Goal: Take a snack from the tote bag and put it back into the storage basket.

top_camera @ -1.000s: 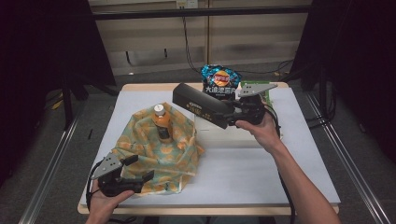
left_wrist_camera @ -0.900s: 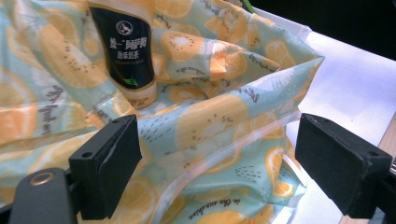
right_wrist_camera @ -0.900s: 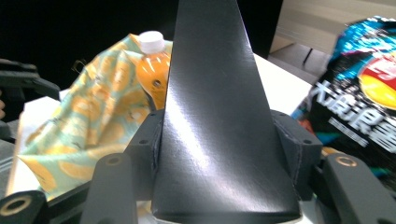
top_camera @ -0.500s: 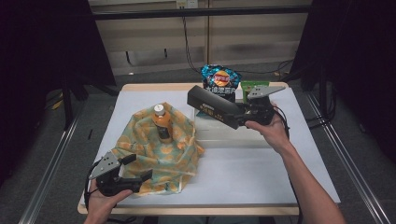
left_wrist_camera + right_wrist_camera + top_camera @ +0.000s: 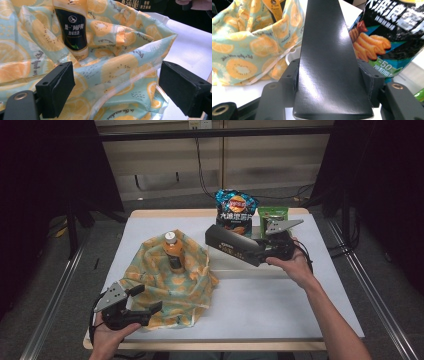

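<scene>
Bottle in bag, box right, chips behind

The right gripper, clamped on the black box, has sunk and drifted right in the high view, away from the bottle.

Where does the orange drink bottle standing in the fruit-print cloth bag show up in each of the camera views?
High view: the orange drink bottle with the white cap stands left of centre, inside the fruit-print cloth bag.
Left gripper view: top left of centre, its dark label rising from the bag's folds.
Right gripper view: top left, a sliver of its label above the bag's rim, beside the long black box.
Shared landmark: the bag itself.
</scene>
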Demonstrator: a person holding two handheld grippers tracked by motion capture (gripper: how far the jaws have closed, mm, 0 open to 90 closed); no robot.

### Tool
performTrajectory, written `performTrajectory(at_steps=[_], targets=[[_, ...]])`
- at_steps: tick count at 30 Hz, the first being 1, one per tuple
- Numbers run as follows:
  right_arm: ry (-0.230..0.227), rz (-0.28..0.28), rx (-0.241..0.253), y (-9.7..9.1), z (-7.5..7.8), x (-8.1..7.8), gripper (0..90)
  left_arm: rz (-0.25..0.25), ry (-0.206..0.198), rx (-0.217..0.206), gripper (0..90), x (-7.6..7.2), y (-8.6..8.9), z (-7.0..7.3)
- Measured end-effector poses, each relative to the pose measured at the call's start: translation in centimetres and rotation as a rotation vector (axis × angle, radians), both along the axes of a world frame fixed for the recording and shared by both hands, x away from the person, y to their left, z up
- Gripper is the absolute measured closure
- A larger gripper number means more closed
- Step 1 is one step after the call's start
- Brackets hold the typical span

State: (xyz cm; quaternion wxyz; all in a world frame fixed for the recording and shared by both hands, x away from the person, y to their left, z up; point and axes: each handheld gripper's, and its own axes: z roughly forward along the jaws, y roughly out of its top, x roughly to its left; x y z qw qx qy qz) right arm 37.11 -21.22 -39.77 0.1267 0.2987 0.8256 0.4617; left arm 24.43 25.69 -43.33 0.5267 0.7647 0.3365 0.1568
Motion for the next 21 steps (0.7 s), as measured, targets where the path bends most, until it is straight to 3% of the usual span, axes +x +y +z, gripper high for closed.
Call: performTrajectory(at_steps=[4,7,21], targets=[[0.005,-0.003,0.004,-0.2,-0.8,0.1,42.9,0.0,0.0,0.004,12.9,0.0,0.1,-0.1],[0.016,-0.002,-0.029,-0.1,-1.4,0.2,42.9,-0.004,0.001,0.005,12.9,0.0,0.0,0.0],[0.053,0.009,-0.071,0.0,-3.0,1.0,42.9,-0.007,-0.004,-0.008,12.9,0.0,0.2,0.1]])
